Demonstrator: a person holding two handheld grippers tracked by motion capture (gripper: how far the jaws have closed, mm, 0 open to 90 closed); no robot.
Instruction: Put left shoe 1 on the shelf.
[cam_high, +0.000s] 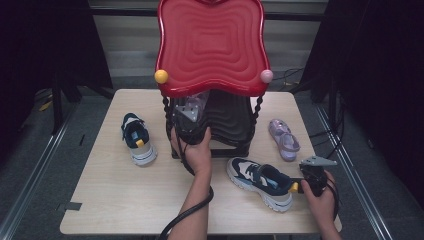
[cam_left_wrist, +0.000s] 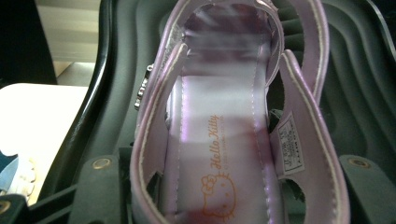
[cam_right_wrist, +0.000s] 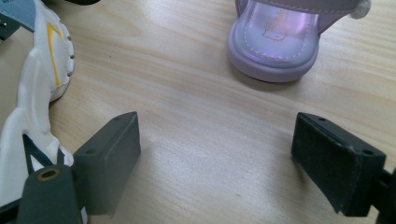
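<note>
The person's left forearm runs up from the bottom edge of the high view to the middle of the table, where the left hand (cam_high: 196, 150) sits at the mouth of the black lower shelf (cam_high: 227, 122) of a red-topped rack (cam_high: 212, 42). The left gripper (cam_high: 189, 117) points forward into that shelf. In the left gripper view its two black jaws stand partway apart on either side of a lilac sandal (cam_left_wrist: 224, 140), one against each flank of the heel end, so the sandal is clamped between them. The sandal stretches straight ahead of the jaws, toe farthest away, with the shelf's ribbed black floor to both sides and under it.

The right hand (cam_high: 322, 200) rests near the table's front right corner, its forearm coming in from the bottom right. The right gripper (cam_high: 312, 172) lies low, close to the wooden table (cam_right_wrist: 196, 116), and points toward the back. In the right gripper view its jaws are spread wide with only bare wood between them. Ahead of them and slightly right, near but apart, lies a second lilac sandal (cam_right_wrist: 280, 42). Just beside the left jaw, seemingly touching its outer side, is a white and navy sneaker (cam_right_wrist: 32, 107). Well to the left of the left gripper, another matching sneaker (cam_high: 137, 140) lies on the table.
</note>
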